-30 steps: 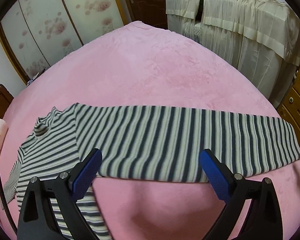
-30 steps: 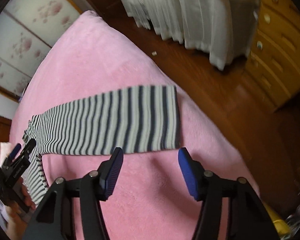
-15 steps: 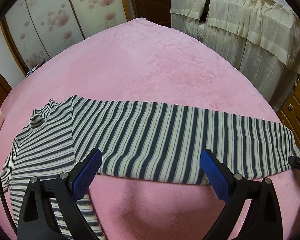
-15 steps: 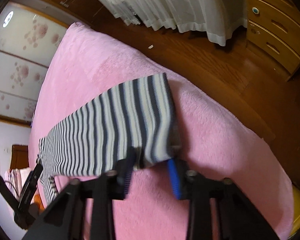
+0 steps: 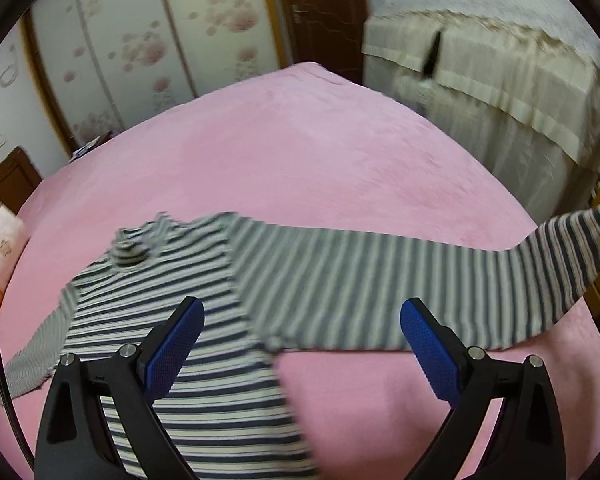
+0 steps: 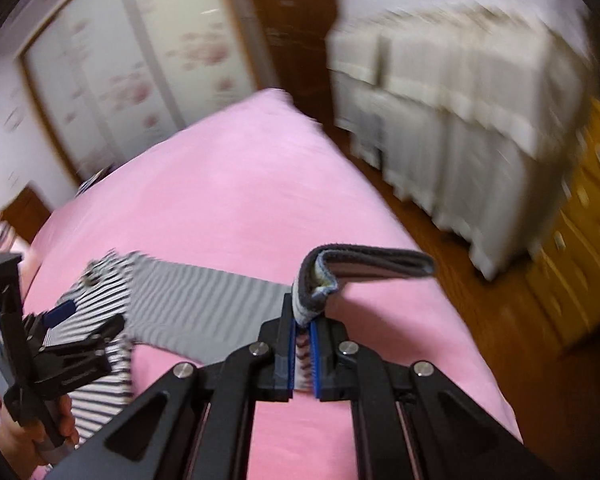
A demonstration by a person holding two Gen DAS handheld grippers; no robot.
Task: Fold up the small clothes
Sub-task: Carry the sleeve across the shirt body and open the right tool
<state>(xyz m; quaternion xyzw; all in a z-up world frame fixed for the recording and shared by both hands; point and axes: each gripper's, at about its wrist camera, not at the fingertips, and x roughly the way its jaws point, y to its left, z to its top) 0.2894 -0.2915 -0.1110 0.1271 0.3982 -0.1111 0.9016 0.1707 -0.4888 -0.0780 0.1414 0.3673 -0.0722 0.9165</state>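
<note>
Pink blanket (image 5: 300, 168) covers the bed; flowered wardrobe doors (image 5: 140, 40) at 11 o'clock, a cream-skirted bed (image 5: 500, 80) at 2 o'clock, wood floor (image 6: 480, 300) between. Striped shirt (image 5: 172, 280) lies flat at 9 o'clock of centre, one sleeve (image 5: 380, 280) stretched toward 3 o'clock. Right hand-held gripper (image 6: 303, 326) has just closed, clamped on the sleeve cuff, which is lifted off the blanket. Left hand-held gripper (image 5: 300, 344) spread apart, empty, above the shirt's armpit.
</note>
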